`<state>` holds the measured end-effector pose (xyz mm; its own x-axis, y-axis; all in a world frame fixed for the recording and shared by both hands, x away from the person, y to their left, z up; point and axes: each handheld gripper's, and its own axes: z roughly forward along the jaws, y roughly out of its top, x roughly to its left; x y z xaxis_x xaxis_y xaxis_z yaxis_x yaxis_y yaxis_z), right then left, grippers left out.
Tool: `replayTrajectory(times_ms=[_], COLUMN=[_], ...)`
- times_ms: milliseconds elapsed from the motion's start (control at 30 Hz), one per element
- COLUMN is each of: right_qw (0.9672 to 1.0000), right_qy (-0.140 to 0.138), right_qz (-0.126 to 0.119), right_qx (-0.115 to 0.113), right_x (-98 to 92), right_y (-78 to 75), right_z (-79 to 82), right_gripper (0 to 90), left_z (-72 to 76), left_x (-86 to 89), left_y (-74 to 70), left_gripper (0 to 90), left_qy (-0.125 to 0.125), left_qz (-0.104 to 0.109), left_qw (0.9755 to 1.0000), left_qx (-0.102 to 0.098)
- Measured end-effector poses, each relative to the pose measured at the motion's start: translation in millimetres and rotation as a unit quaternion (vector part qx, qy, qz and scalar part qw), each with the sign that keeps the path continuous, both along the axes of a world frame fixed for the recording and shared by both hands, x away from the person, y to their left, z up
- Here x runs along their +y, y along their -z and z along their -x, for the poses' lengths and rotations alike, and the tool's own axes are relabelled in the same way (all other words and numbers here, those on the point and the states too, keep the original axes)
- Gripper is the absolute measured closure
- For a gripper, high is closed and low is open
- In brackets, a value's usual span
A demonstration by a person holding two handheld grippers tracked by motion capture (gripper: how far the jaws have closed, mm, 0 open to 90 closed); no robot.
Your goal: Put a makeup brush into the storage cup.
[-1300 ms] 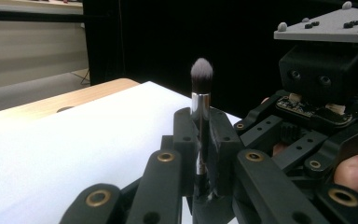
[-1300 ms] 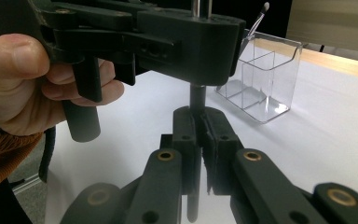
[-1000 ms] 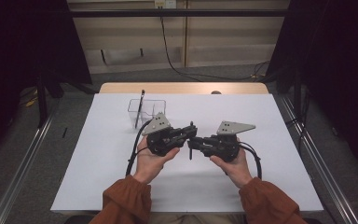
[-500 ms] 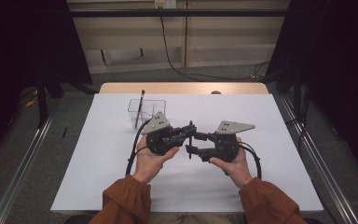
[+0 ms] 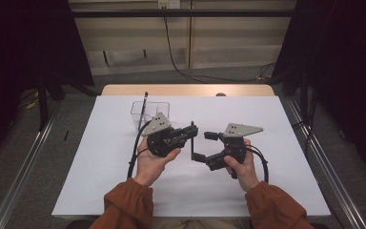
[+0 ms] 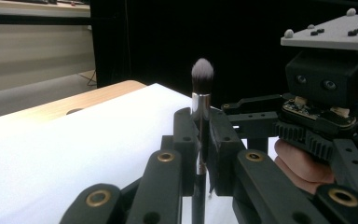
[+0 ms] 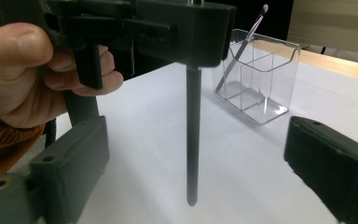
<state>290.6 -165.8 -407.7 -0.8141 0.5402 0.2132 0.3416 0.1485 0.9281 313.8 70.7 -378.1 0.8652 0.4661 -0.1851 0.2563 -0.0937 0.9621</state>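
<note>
At frame centre, the left gripper clamps a makeup brush upright; the right gripper stands wide. Placement in the clear organizer, upper left, likely remains.

A slim makeup brush with black handle, silver ferrule and grey-white bristle tip stands upright, bristles up, clamped in the left tool, its handle end hanging above the white-covered table.

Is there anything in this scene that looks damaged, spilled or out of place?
Nothing stands out. The left hand-held gripper holds a makeup brush upright above the white table, and the clear organizer stands upright with one brush inside.
</note>
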Motion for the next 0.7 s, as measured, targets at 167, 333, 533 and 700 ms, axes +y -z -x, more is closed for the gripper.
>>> replayTrajectory(times_ms=[167,333,533,700], right_qw=[0.9999,0.9997,0.9986,0.9961], right_qy=[0.01,0.025,0.046,0.078], right_qz=[0.002,-0.001,0.007,0.009], right_qx=[-0.002,-0.009,-0.024,-0.04], right_x=[-3.5,-12.0,-26.0,-38.6], right_y=[-1.4,-2.1,-1.7,-1.2], right_z=[1.4,2.0,5.3,8.4], right_gripper=[5.3,5.5,5.5,5.6], left_z=[-1.0,-1.6,-1.0,-2.5], left_x=[5.1,11.9,20.3,26.1], left_y=[-1.5,-3.0,-2.7,-3.8], left_gripper=[83.9,83.9,83.9,83.9], left_qy=[-0.007,-0.013,-0.02,-0.028], left_qz=[-0.002,-0.003,-0.009,-0.01], left_qw=[1.0,0.9999,0.9997,0.9996], left_qx=[-0.001,-0.004,-0.004,-0.006])
